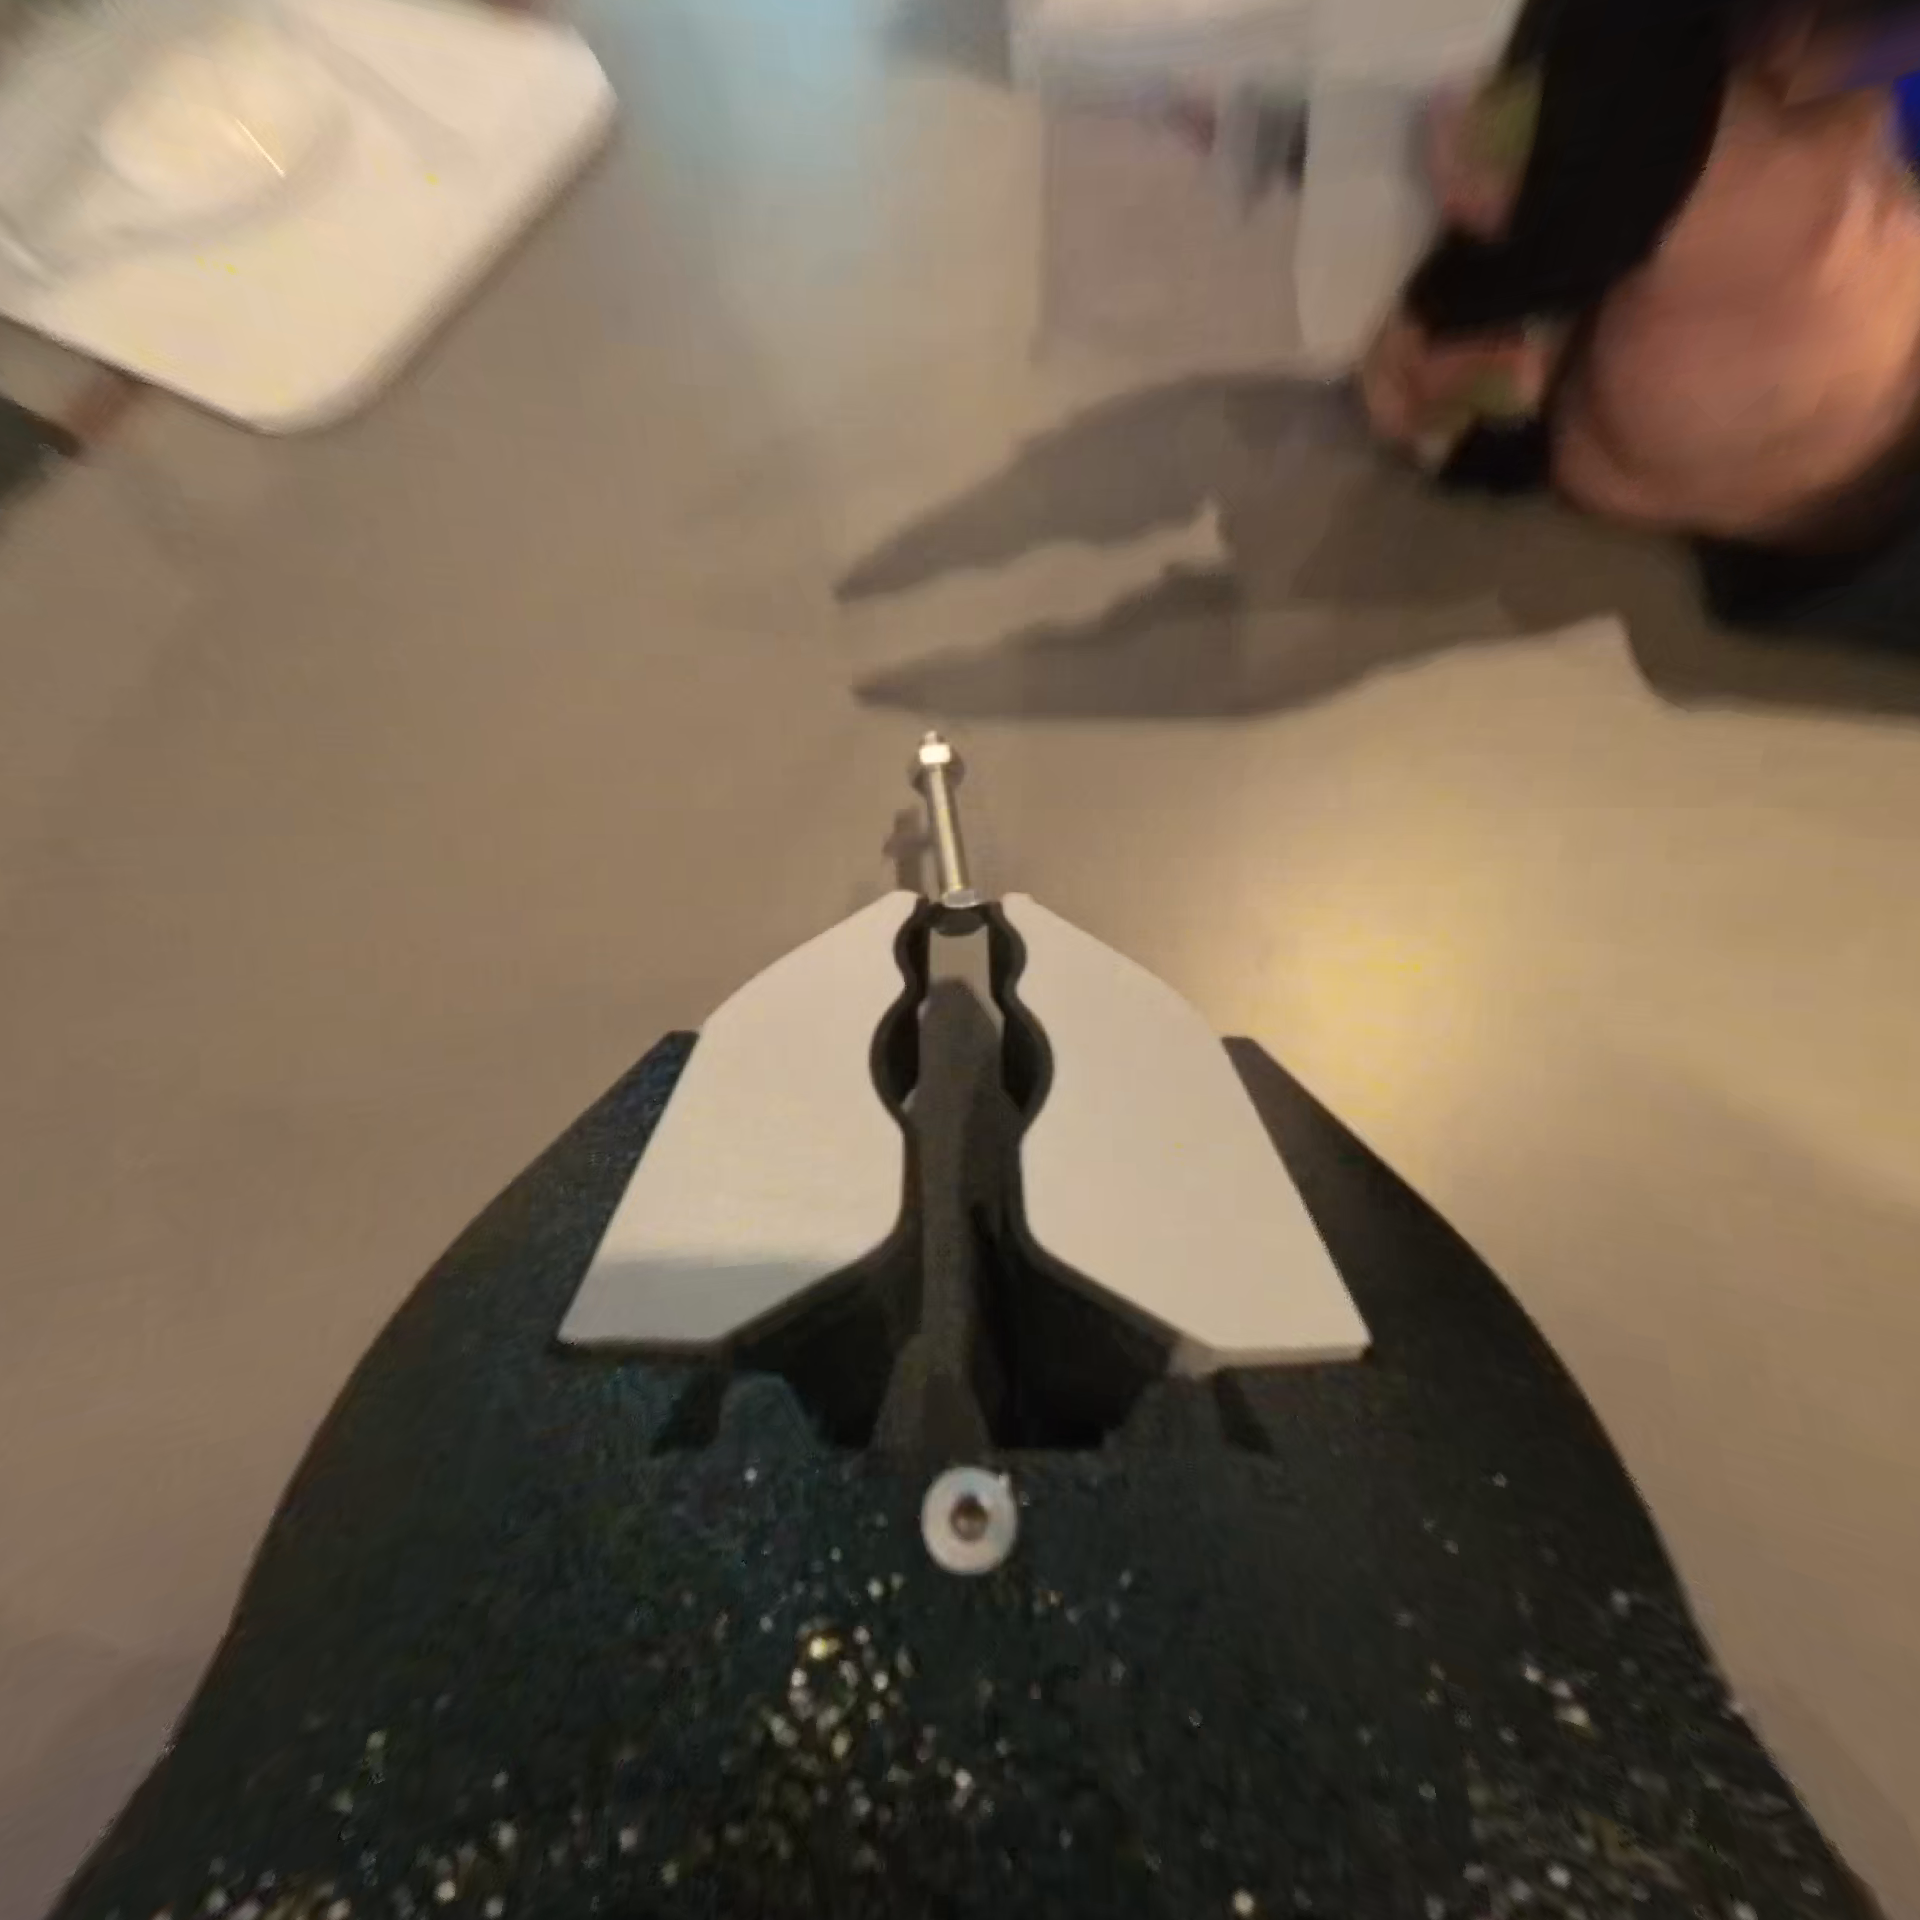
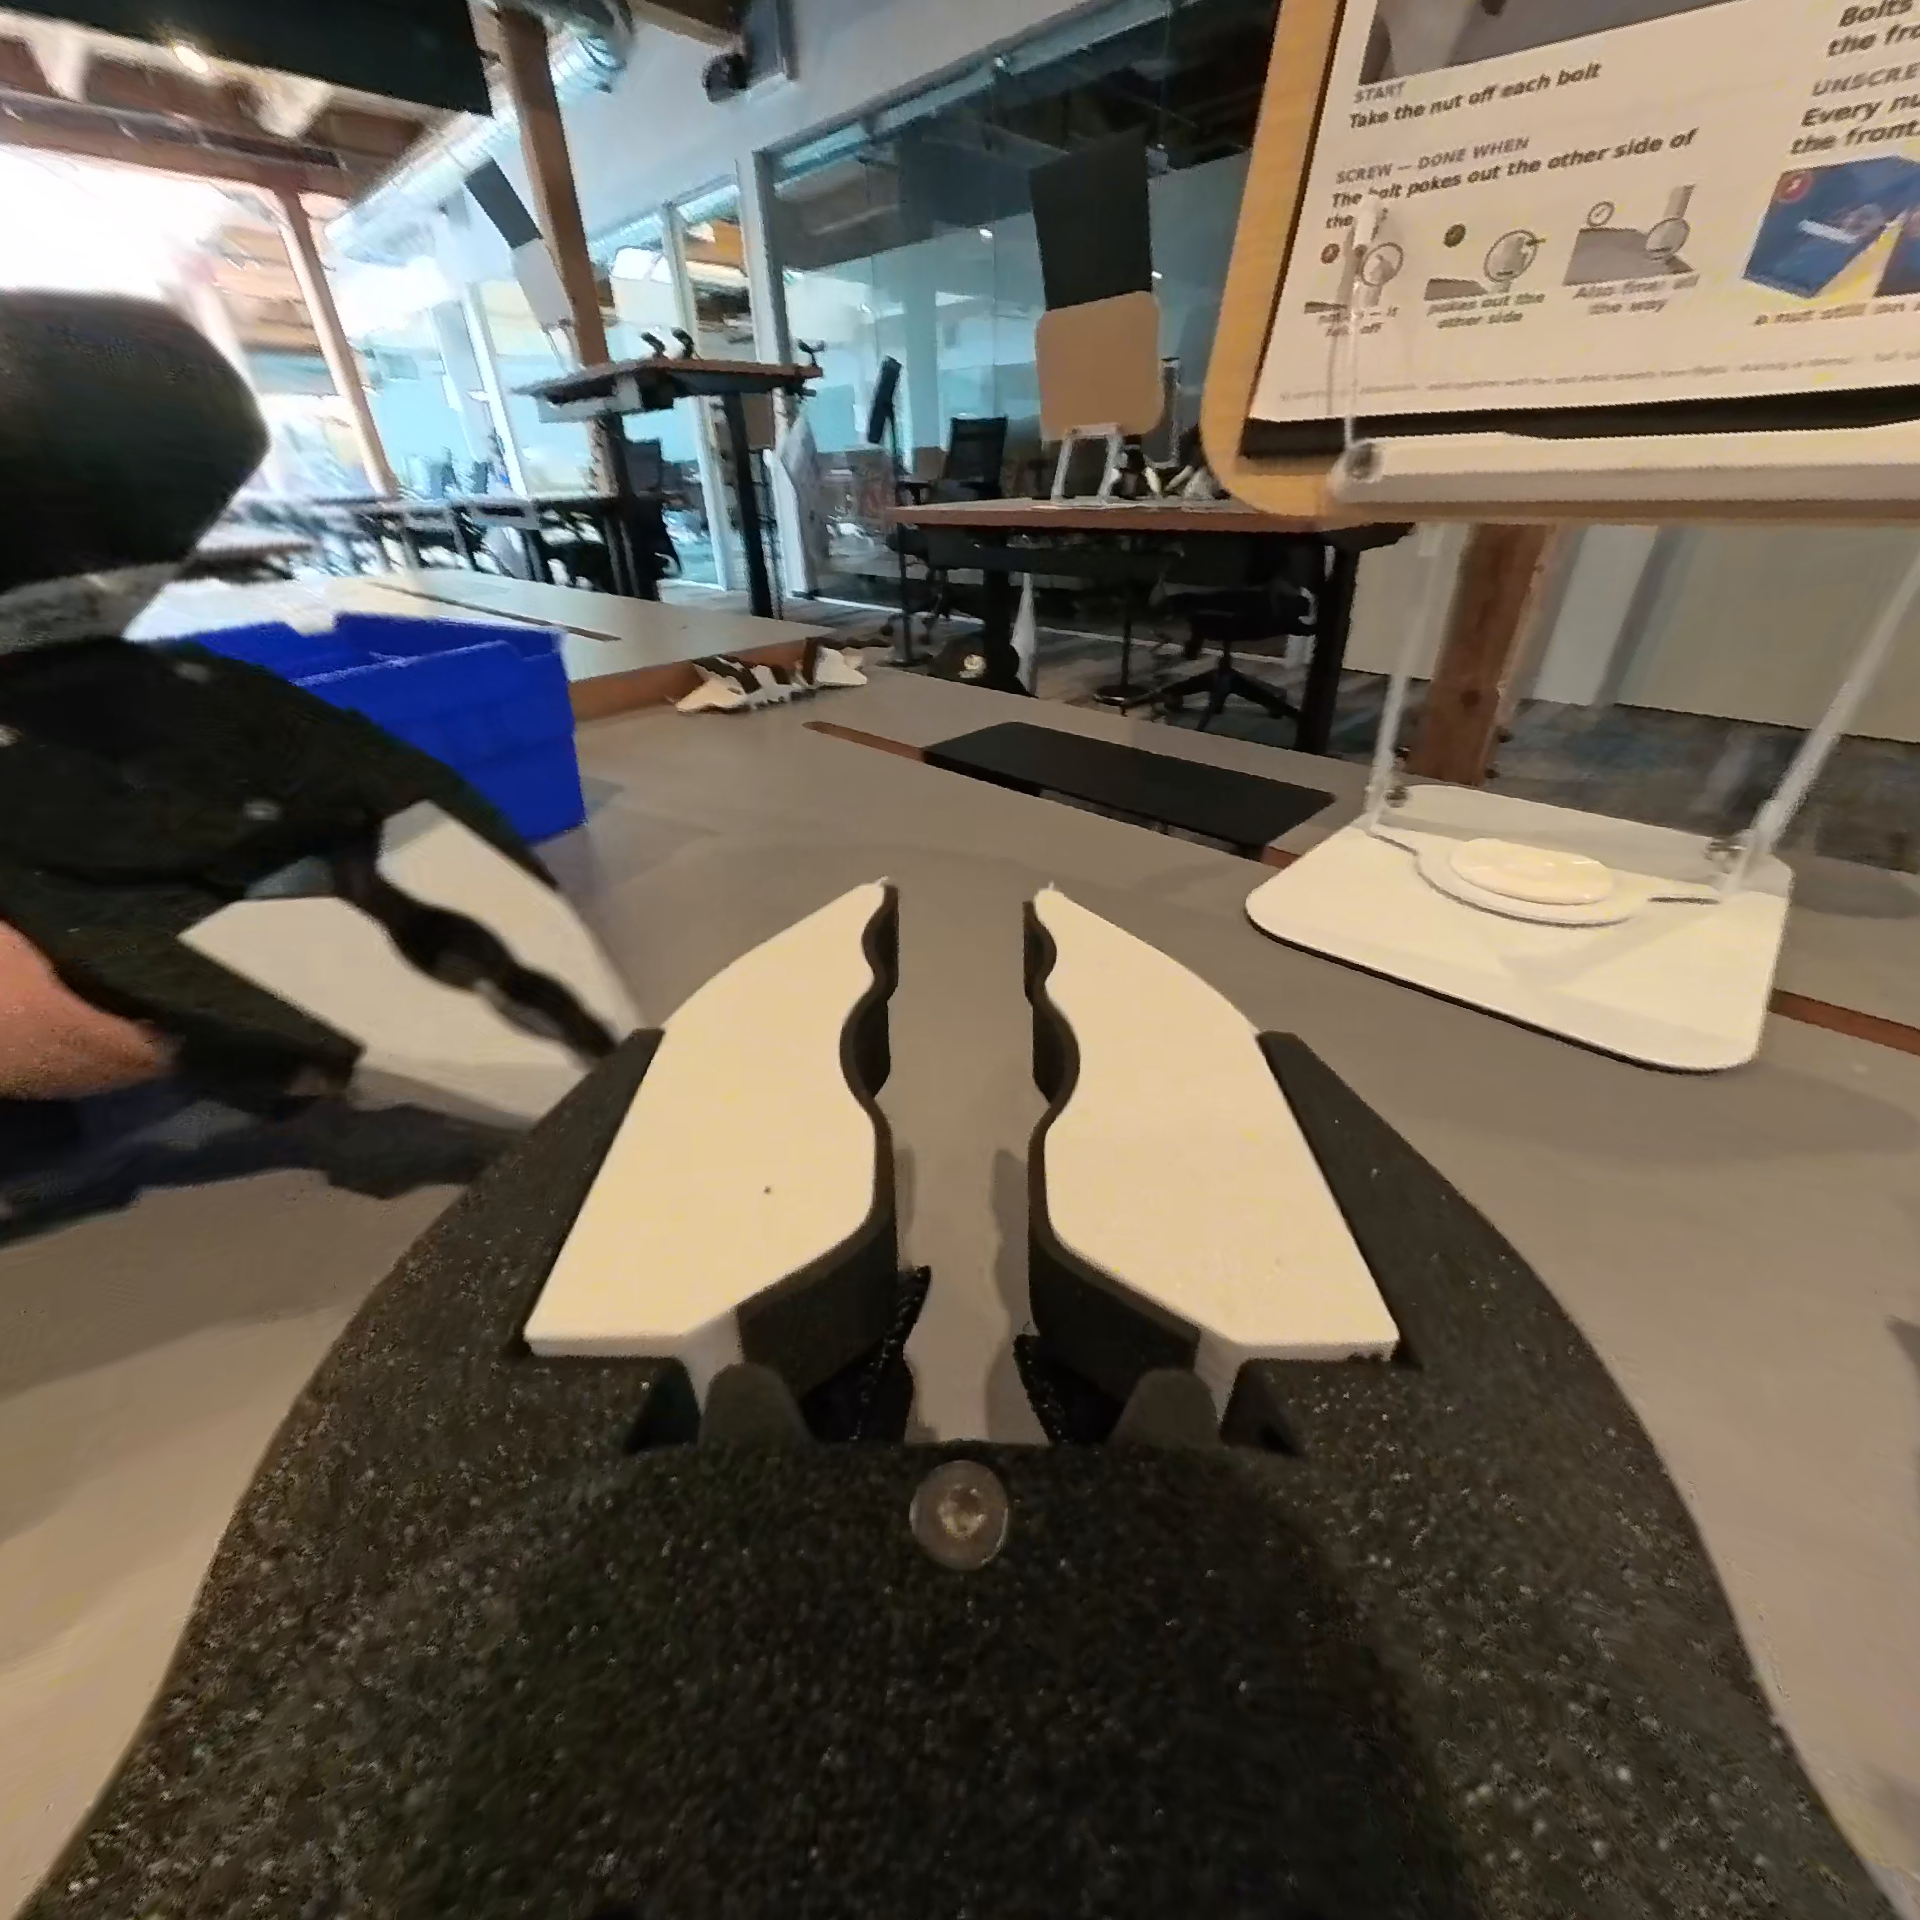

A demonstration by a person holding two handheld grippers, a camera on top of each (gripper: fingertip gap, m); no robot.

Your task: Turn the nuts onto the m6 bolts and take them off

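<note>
In the left wrist view my left gripper [image 1: 961, 902] is shut on the head of a thin silver bolt [image 1: 951, 826], which points away from me above the grey table [image 1: 416, 831]. A small nut [image 1: 932, 750] sits at the bolt's far end. The right gripper shows blurred at the upper right of this view [image 1: 1195, 540], held by a hand [image 1: 1714, 343]. In the right wrist view my right gripper [image 2: 961, 894] is open and empty above the table. The left gripper shows blurred at the left of that view [image 2: 499, 966]; the bolt is not visible there.
A white stand base [image 2: 1507, 966] with a round disc carries an instruction board [image 2: 1558, 208] at the right. A blue bin [image 2: 457, 707] stands at the back left. A black mat [image 2: 1122, 774] lies farther back. The stand base also shows blurred in the left wrist view [image 1: 260, 208]. Left tips to right tips: about 12 cm.
</note>
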